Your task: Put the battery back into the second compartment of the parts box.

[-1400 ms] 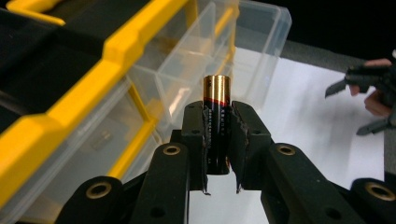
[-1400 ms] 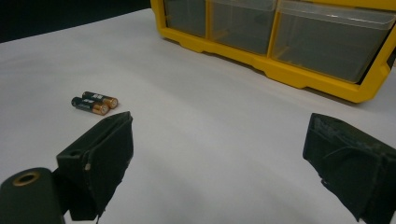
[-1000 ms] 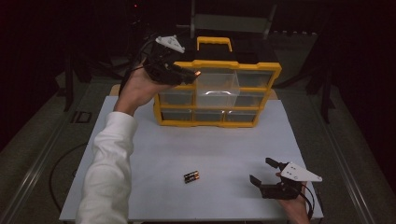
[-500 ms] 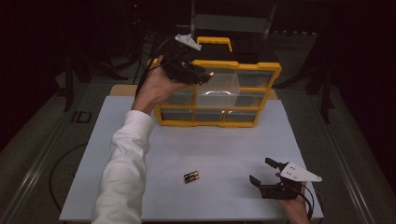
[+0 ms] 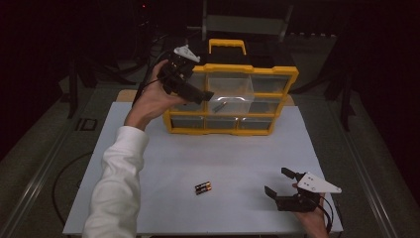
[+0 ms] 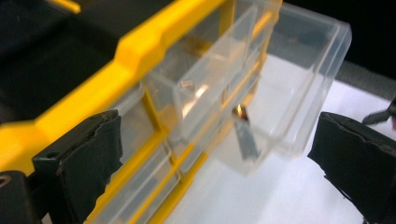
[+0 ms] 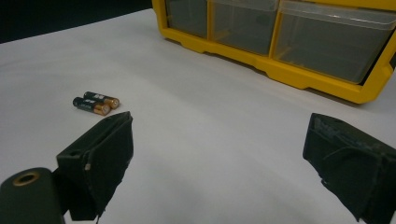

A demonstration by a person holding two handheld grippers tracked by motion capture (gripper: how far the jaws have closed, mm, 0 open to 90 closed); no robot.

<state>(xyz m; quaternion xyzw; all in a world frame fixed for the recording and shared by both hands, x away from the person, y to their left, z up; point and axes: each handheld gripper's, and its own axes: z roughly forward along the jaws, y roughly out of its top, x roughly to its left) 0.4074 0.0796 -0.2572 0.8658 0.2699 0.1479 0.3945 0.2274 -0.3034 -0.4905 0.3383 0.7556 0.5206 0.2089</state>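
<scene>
Left gripper (image 5: 210, 94) gapes just above battery (image 6: 244, 136) in drawer (image 6: 299, 84).

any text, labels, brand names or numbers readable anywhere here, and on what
None can be read.
The two batteries lying on the white table carry light print on their dark bodies, too small and blurred to make out.
The battery in the pulled-out drawer is blurred, with no legible marking.
The yellow organizer shows no label or brand.
</scene>
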